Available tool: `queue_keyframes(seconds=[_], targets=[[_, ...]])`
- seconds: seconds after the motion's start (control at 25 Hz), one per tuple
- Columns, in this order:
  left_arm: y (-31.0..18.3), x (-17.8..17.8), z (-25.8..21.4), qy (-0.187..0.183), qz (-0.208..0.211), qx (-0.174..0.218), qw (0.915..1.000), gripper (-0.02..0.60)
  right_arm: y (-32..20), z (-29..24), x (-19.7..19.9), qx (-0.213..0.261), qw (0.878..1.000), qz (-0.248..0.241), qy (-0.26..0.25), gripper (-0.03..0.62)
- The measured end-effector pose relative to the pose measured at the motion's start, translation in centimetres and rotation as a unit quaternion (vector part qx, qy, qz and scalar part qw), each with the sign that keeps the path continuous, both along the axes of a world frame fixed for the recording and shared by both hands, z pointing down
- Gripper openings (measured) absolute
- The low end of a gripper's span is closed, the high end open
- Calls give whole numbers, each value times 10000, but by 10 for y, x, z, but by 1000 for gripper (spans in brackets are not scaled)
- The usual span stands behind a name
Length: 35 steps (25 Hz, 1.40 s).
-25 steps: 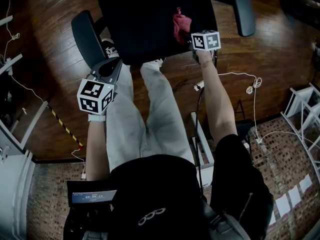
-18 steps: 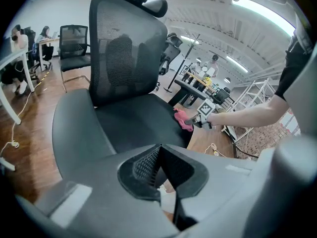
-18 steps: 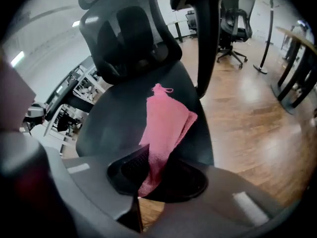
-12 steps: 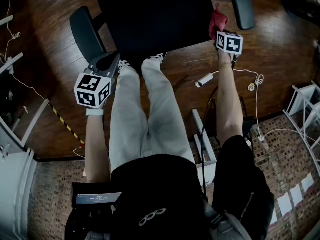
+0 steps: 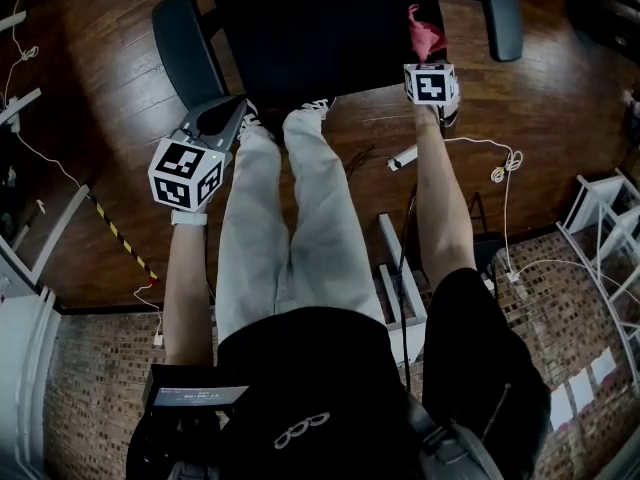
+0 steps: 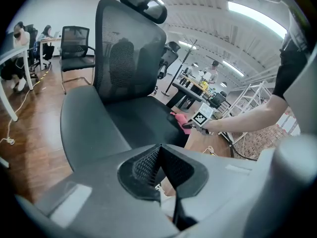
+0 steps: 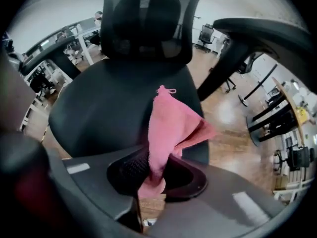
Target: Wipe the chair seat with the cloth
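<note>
Now the pink cloth (image 7: 168,128) is seen pinched between the jaws of the right gripper (image 7: 151,170). A bunched end is clamped low in the jaws, and the rest stands up loose and folded above them. It is held at the front right corner of the chair seat (image 5: 320,38), near the right armrest (image 5: 500,13); whether it is actually pressed onto the seat cannot be told from these views. The left gripper (image 6: 158,167) is held off by the seat's front left corner, its jaws brought together on nothing at all.

The cloth is judged to be light, soft and floppy, so no real load is expected on the jaws. Drag is the likely trouble: on a dark, seemingly textured seat the fabric may well be tugged and rolled up under a stroke. A deep bite on a gathered bunch, as is had now, looks the right hold. The free fold would best be laid flat against the seat so that a broad face is swept across it.
</note>
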State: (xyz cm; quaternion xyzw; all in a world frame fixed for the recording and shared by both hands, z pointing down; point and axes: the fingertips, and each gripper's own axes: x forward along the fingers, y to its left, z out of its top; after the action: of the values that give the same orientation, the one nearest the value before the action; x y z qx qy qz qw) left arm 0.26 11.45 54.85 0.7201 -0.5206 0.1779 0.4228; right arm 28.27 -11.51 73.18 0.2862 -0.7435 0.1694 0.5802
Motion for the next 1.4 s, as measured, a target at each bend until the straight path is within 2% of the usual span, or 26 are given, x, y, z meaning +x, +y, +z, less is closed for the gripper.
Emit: queue_keyframes(seconds=[0.2,0.28,0.4,0.52,0.6,0.68,0.8,0.88,0.92,1.04,1.2,1.4], targets=[[-2,-2,-2,163,125,23,9998,-11,74,17,-84,-575,9949,-718,-404,67],[-2,-9,-1,163,136,63,9998,-11,102,19,-117,-786,9912,-866,-622,67],[-2,-27,-1,357,-25,59,9993,-11,137,16,-165,-1113,9837,-1004,-996,67],[-1,-37,-1,528,-93,36,9986,-11,172,10,-203,-1514,9716,-1123,-1432,67],[1,-38,-1,563,-70,50,9984,-11,196,3,-224,-1828,9590,-1252,-1768,67],[2,-37,-1,589,-53,45,9982,-11,217,-8,-244,-2201,9411,-1321,-2202,67],[2,-35,-3,618,-54,26,9981,-11,258,-25,-271,-2837,9025,-1461,-2893,67],[4,-34,-3,641,-50,11,9979,-11,291,-28,-279,-3151,8831,-1737,-3012,67],[4,-33,-3,659,-46,-3,9978,-11,304,-25,-278,-3205,8810,-1883,-2928,67],[4,-33,-2,712,-43,-51,9974,-11,306,-6,-260,-3054,8972,-1939,-2532,67],[2,-37,-3,708,-56,-93,9974,-11,262,6,-221,-2964,9105,-1250,-2598,67],[3,-40,-2,753,-171,-158,9969,-11,201,18,-151,-2774,9277,-695,-2401,67]])
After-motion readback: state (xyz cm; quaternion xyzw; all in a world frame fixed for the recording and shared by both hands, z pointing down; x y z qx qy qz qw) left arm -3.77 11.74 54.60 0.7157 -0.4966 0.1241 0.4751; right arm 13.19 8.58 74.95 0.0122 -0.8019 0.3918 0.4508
